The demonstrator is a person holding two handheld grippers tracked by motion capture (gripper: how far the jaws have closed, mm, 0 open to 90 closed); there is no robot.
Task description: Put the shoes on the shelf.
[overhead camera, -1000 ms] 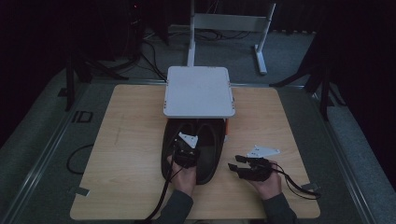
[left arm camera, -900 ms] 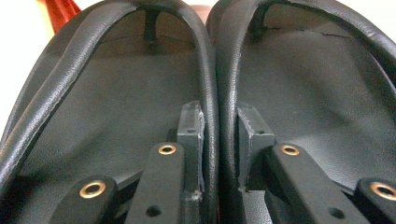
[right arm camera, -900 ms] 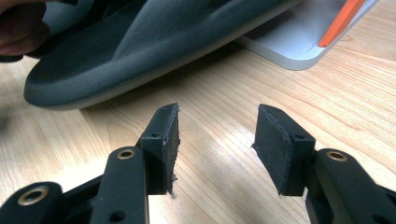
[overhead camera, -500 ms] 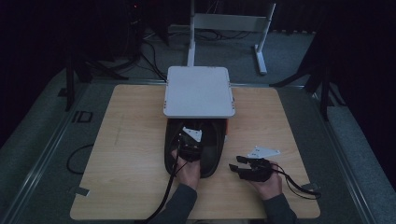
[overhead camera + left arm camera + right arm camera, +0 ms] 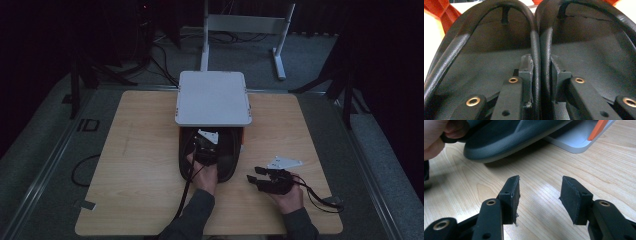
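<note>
A pair of black shoes (image 5: 227,155) lies side by side on the wooden table (image 5: 140,150), toes under the near edge of a white box lid (image 5: 212,97). My left gripper (image 5: 204,149) reaches into them from the heel end. In the left gripper view it (image 5: 541,67) is shut on the two touching inner collars, one pad inside the left shoe (image 5: 489,55) and one inside the right shoe (image 5: 594,50). My right gripper (image 5: 254,179) rests to the right of the shoes, open and holding nothing (image 5: 540,195), aimed at a shoe sole (image 5: 506,140).
An orange box (image 5: 242,131) shows beneath the white lid, with its orange corner (image 5: 600,127) and pale base (image 5: 576,140) beyond the shoe. A white stand (image 5: 240,25) is behind the table. Cables trail off the near edge. Bare wood lies left and right.
My left gripper has pushed the pair of shoes a little away from the person, toward the box. The right gripper has stayed where it was.
</note>
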